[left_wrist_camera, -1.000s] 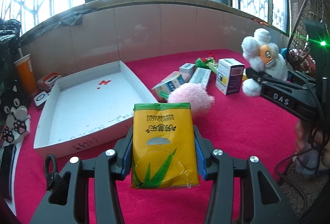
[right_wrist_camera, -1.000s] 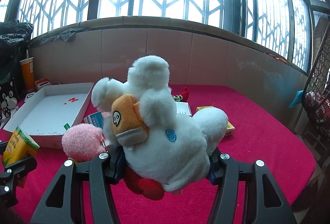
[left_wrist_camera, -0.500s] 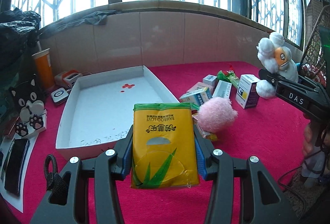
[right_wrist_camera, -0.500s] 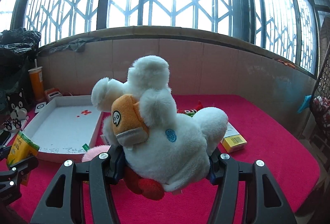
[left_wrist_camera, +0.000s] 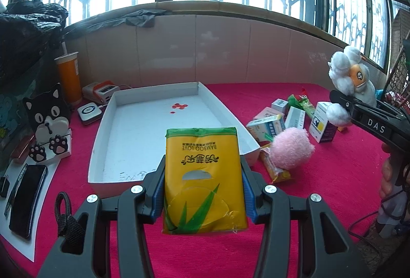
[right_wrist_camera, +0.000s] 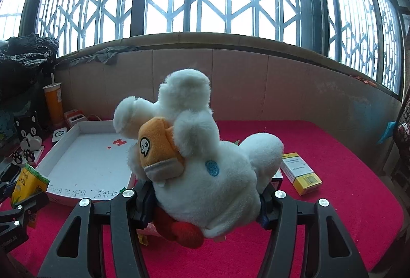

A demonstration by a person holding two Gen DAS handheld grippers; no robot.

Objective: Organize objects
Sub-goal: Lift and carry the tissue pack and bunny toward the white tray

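My left gripper (left_wrist_camera: 202, 191) is shut on a yellow tissue pack (left_wrist_camera: 203, 175) with green trim, held in the air just in front of the near edge of the white tray (left_wrist_camera: 102, 134). The tissue pack also shows in the right wrist view (right_wrist_camera: 28, 183). My right gripper (right_wrist_camera: 205, 203) is shut on a white plush chicken (right_wrist_camera: 205, 170) with an orange face, held above the red cloth to the right of the tray (right_wrist_camera: 64, 150). The plush chicken also shows in the left wrist view (left_wrist_camera: 351, 80) at the far right.
A pink fluffy ball (left_wrist_camera: 292, 147) and several small boxes (left_wrist_camera: 323, 124) and snack packs lie right of the tray. A yellow box (right_wrist_camera: 302, 173) lies further right. An orange cup (left_wrist_camera: 69, 78), a cat figure (left_wrist_camera: 48, 119) and a phone (left_wrist_camera: 28, 196) stand left of the tray.
Both grippers have risen and pulled back with their loads still held. The tray now shows more centred in the left wrist view.
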